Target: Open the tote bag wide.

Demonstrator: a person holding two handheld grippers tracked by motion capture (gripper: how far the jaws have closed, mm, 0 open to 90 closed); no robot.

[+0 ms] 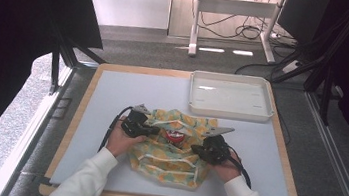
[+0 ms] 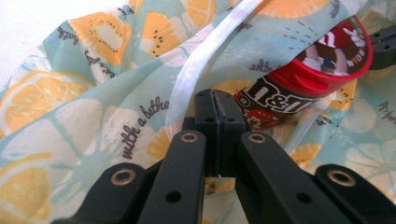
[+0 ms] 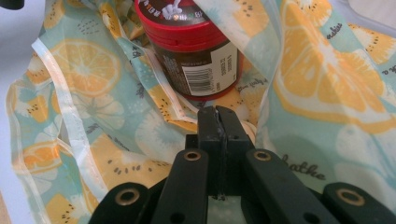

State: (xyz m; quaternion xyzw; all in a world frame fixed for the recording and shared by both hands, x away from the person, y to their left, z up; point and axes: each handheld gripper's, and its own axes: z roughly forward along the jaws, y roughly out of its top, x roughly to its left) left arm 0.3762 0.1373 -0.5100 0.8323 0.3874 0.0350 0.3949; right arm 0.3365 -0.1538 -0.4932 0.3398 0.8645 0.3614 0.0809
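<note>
A thin cloth bag [image 1: 169, 165] printed with orange slices lies on the table's near middle. A brown candy canister [image 1: 176, 136] with a red lid lies in the bag's open mouth. My left gripper [image 1: 156, 130] comes in from the left and my right gripper [image 1: 196, 149] from the right, both at the bag's mouth. In the left gripper view the jaws [image 2: 215, 95] are shut, tips against the bag [image 2: 93, 70] beside its white hem, the canister [image 2: 280, 93] just beyond. In the right gripper view the shut jaws [image 3: 217, 111] sit just below the canister [image 3: 201, 70] on the bag [image 3: 327, 70]. Whether cloth is pinched I cannot tell.
A white tray [image 1: 229, 110] stands at the table's back right, just behind the bag. A pale mat [image 1: 112, 95] covers the wooden table. Dark curtains hang at both sides, and a desk frame with cables stands on the floor beyond.
</note>
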